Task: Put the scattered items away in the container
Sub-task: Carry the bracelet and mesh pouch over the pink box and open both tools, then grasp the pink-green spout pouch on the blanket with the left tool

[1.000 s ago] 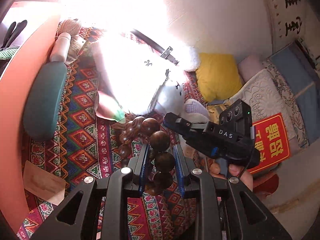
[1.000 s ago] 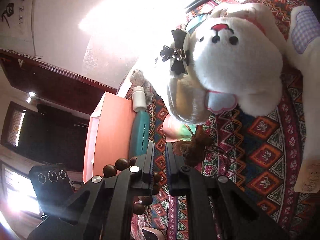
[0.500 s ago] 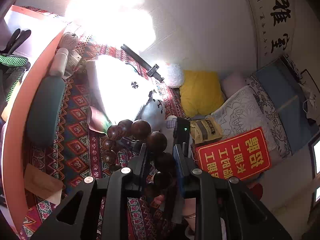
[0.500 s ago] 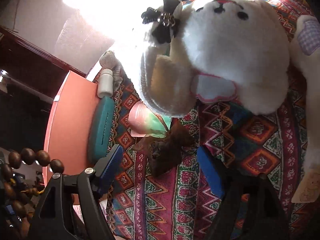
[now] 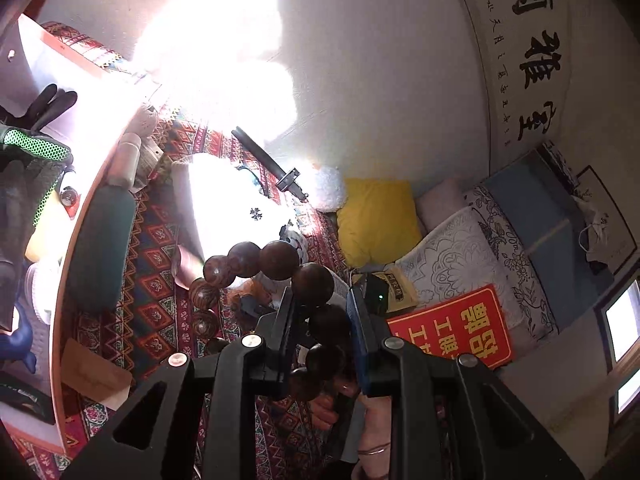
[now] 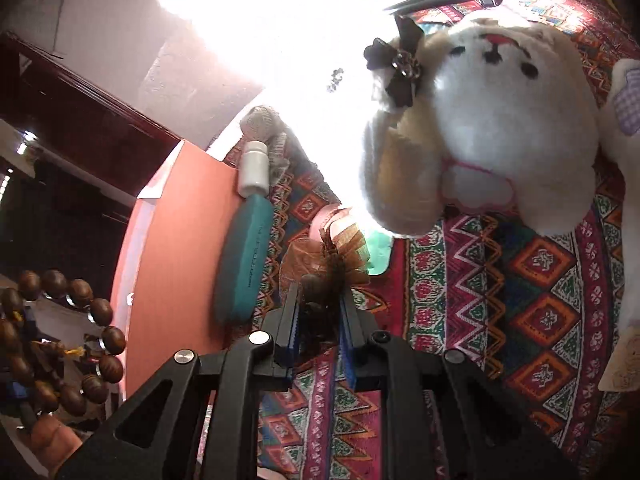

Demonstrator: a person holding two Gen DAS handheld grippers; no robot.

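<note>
Beads (image 5: 276,260) hang pinched in my left tool (image 5: 320,320), lifted above the patterned cloth (image 6: 520,280); the loose loop could snag. My right tool (image 6: 316,316) is closing on the brown tassel (image 6: 320,296), whose thin fibres might slip free beside the orange container (image 6: 176,248).

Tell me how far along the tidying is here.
Done: the orange container already holds gloves. In hand: the left gripper grips the bead bracelet, and the right gripper's fingers are closing around the brown bow. Left: the teal case, white bottle and plush dog lie on the cloth outside.
</note>
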